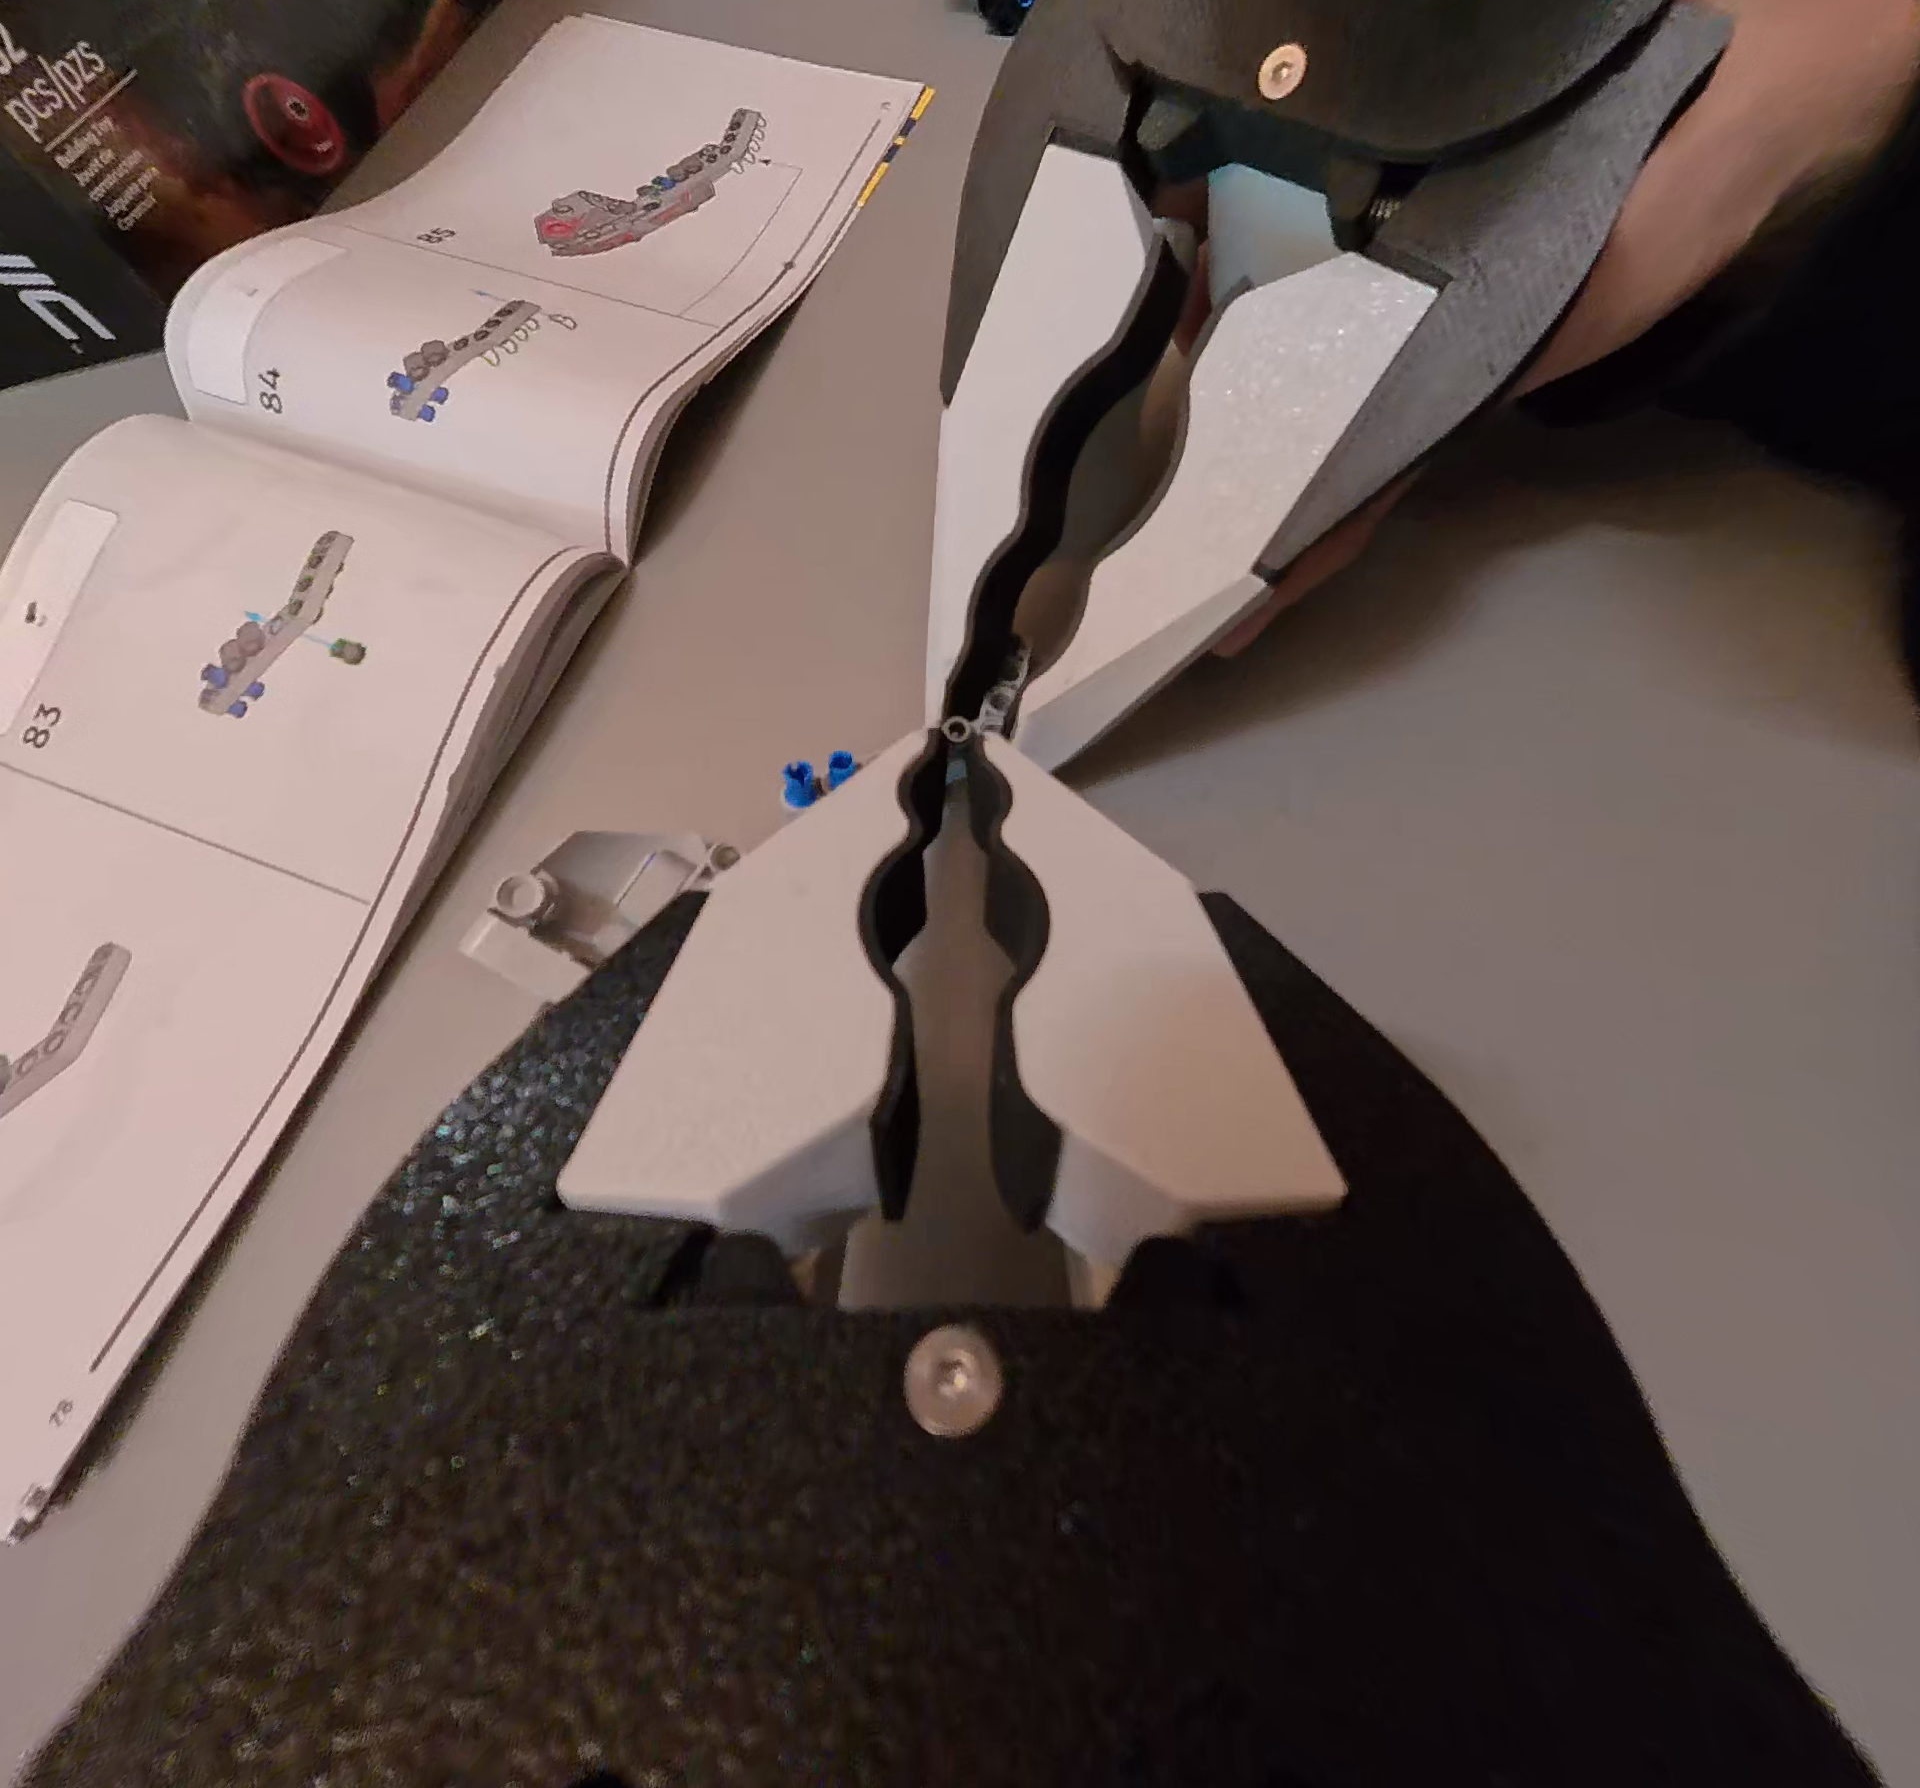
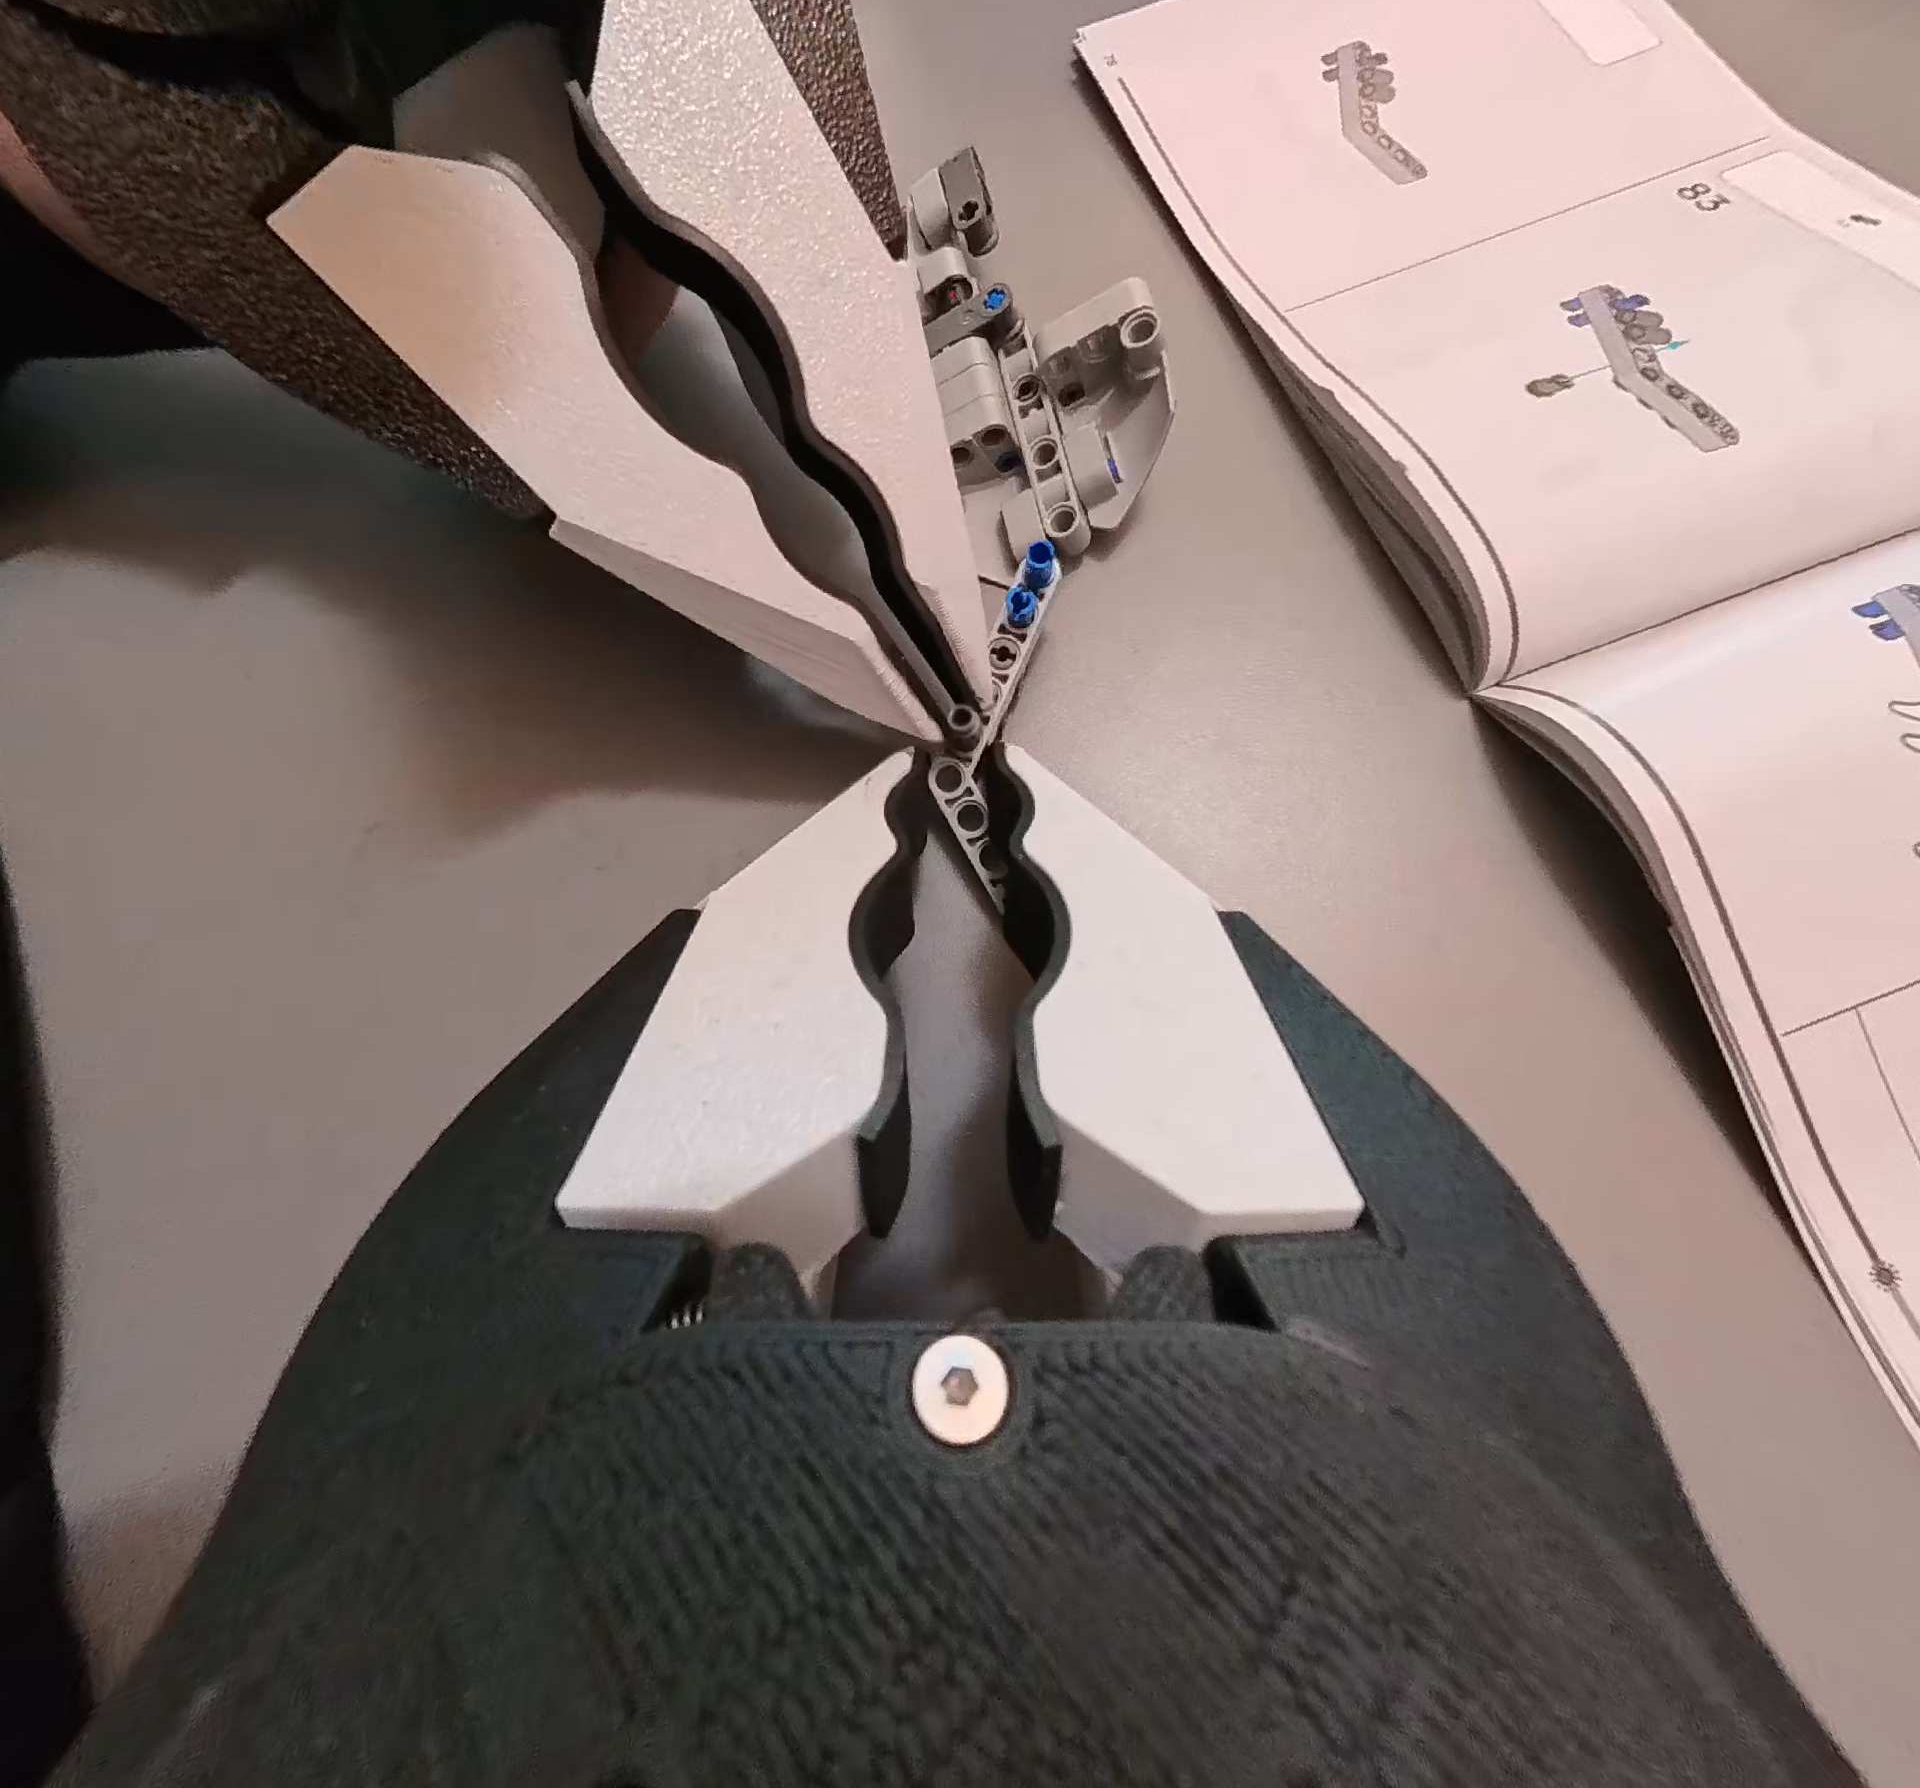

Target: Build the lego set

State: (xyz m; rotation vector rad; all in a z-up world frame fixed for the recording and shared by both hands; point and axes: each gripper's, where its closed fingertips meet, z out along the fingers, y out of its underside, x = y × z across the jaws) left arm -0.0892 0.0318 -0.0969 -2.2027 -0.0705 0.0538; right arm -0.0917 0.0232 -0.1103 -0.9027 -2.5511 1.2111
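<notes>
the right gripper [image 2: 961, 762] clamps the light, stiff grey beam [image 2: 977, 819] near end; the left gripper [image 1: 956, 741] pinches what looks like a small dark pin [image 2: 964, 718]; grip the beam by its edges.

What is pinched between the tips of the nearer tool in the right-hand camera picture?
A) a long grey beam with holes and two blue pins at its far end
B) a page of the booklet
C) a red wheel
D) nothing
A: the right gripper is closed on the grey beam, whose blue pins stick out past the tips, while the left gripper brings a small dark pin to it.
</notes>
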